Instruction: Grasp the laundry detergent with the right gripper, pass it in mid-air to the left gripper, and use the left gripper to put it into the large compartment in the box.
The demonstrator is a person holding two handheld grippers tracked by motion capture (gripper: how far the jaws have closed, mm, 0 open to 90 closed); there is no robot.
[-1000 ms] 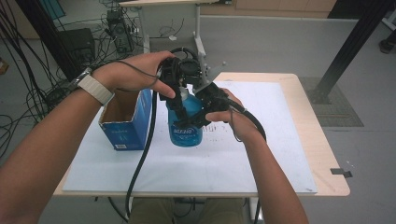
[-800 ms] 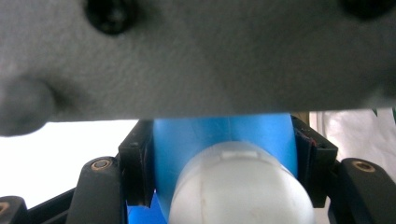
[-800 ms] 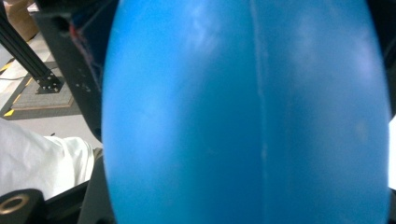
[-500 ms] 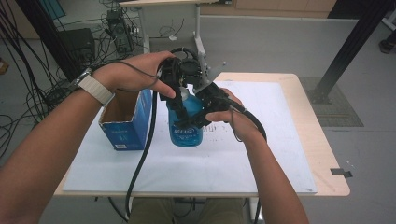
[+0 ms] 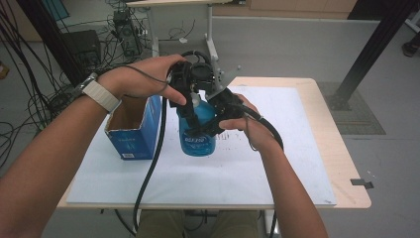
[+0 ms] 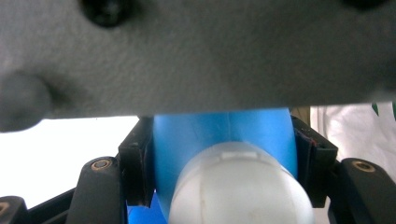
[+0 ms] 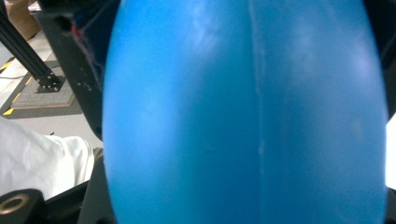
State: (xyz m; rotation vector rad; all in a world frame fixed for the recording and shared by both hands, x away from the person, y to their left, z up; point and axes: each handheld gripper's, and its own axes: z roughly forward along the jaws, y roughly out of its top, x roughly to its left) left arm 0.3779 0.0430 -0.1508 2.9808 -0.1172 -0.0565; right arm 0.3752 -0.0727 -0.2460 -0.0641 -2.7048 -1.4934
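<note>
A blue plastic bottle [image 5: 198, 135] with a white cap [image 6: 238, 189] stands upright on the white sheet near the table's middle. My left gripper [image 5: 190, 100] comes down over its top, and in the left gripper view its black pads [image 6: 136, 172] press the blue shoulder [image 6: 224, 135] on both sides, just past the cap. My right gripper [image 5: 212, 125] reaches in from the right and is shut on the bottle's body [image 7: 243, 116], whose blue wall is right in front of the right gripper view's lens. A grey plate [image 6: 196, 56] covers the upper half of the left gripper view.
An open blue cardboard box [image 5: 132, 130] stands just left of the bottle. A white sheet [image 5: 277, 163] covers most of the wooden table [image 5: 349, 163]. Black cables trail from both grippers toward the table's front edge. Desks, cables and a black post stand on the floor beyond.
</note>
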